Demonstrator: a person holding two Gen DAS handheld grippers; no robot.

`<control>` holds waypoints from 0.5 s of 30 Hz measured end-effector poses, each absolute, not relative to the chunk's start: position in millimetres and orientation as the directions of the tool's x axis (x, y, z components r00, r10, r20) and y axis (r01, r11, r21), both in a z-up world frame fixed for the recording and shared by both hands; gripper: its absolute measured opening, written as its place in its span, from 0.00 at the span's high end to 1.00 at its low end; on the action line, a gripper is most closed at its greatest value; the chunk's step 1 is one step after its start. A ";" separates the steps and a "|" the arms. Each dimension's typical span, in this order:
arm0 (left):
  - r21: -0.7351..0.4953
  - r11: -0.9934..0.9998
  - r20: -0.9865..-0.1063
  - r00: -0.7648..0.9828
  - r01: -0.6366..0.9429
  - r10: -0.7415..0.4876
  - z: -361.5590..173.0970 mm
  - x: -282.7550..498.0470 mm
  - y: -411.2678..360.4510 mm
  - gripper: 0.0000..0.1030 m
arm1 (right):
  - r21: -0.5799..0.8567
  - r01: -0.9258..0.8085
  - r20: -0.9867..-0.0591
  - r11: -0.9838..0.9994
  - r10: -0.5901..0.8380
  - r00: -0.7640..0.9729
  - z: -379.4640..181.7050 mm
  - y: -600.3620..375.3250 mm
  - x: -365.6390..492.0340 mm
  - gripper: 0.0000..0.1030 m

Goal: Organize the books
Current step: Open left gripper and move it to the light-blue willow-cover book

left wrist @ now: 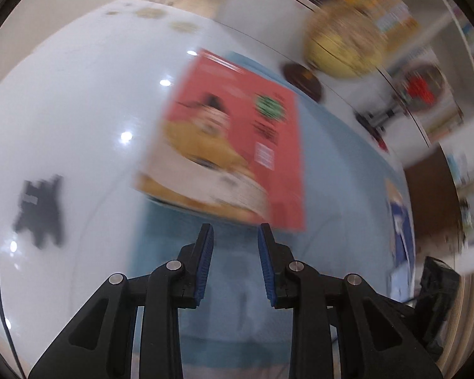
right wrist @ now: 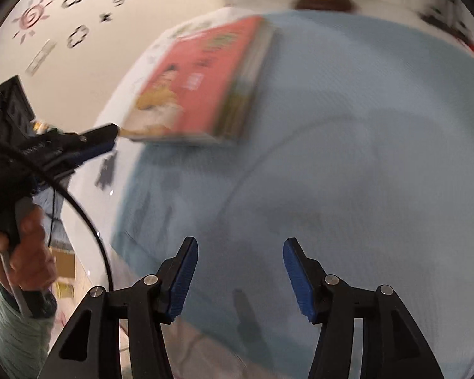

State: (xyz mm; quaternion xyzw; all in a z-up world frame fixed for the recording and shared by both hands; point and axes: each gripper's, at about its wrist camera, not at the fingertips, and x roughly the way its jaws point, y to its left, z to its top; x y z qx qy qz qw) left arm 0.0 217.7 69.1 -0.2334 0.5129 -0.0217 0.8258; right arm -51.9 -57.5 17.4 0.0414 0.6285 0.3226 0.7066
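Stack of books (right wrist: 202,85) lying flat on the blue mat (right wrist: 347,126), red cover up, near the mat's far-left corner and partly overhanging onto the white worktop (left wrist: 63,110). Left tool (left wrist: 235,243) hovering just short of the stack's near edge, jaws parted by a narrow gap, nothing between the pads. Right tool (right wrist: 240,252) set wider, also empty, over bare mat and well apart from the books. Globe (left wrist: 344,41) standing beyond the stack, near its far corner. Everything smeared with blur, so exact edges hard to read. Risks from here: left gap looking too narrow for the full stack, so a push forward likely to shove the books along instead of gripping them; a pinch on the top cover alone likely to fan the pile and spill the lower volumes; a slide toward the far side liable to knock the globe's dark base (left wrist: 303,80). Cable (right wrist: 88,221) trailing from the left handle also prone to snagging.
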 end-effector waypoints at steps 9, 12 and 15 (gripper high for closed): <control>-0.462 0.883 -0.823 0.329 0.085 -0.462 70.4 15.1 20.1 0.75 | 0.475 -0.072 -0.866 0.877 0.480 0.143 34.8 -255.6 -58.2 0.47; -0.495 0.855 -0.823 0.230 0.155 -0.519 57.4 16.4 -55.2 0.75 | 0.440 0.023 -0.878 0.897 0.425 0.222 44.1 -332.4 -61.9 0.45; -0.508 0.840 -0.833 0.139 0.193 -0.535 40.8 8.4 -120.1 0.75 | 0.421 0.142 -0.890 0.896 0.379 0.254 40.5 -409.4 -67.8 0.45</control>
